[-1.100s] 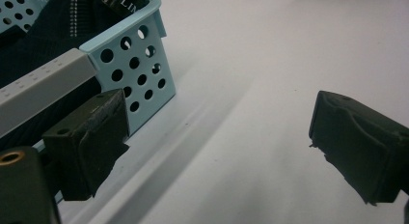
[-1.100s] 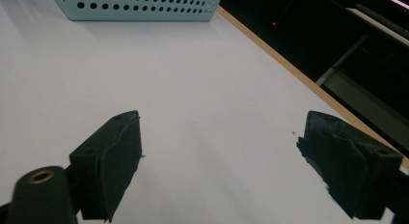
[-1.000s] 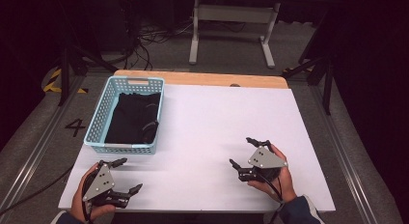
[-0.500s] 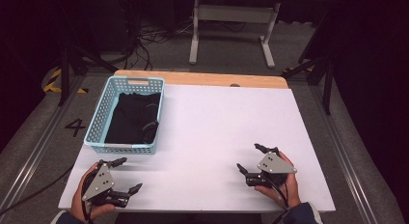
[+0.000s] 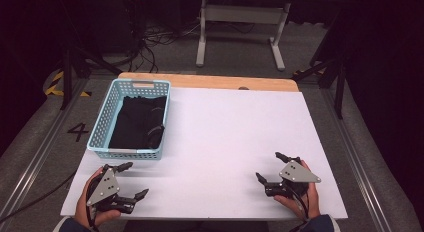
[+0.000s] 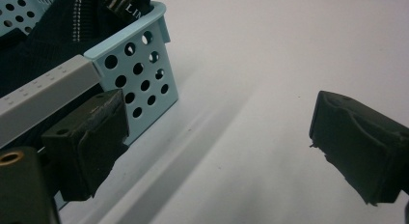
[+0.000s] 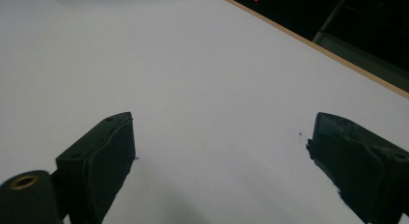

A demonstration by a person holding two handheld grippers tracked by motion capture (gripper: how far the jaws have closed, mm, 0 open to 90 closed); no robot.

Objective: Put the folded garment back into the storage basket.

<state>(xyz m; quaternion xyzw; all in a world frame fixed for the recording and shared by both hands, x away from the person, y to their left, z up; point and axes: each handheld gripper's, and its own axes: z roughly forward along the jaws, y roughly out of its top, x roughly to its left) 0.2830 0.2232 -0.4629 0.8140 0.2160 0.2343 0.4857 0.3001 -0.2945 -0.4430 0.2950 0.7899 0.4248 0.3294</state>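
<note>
Both sets of fingers (image 6: pixel 91 137) spread wide, empty. Basket (image 5: pixel 111 119) just beyond left gripper (image 5: pixel 129 181); probably dark cloth (image 5: pixel 137 122) inside. Approach over the rim, then pinch.

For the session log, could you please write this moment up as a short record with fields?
surface: white table with a wooden far edge
container: light blue perforated basket at the table's left
contents: dark folded clothing inside the basket
left gripper: open, holding nothing, just in front of the basket's near end
right gripper: open, holding nothing, over bare table near the front right
contact: neither gripper touches the basket or clothing
</note>
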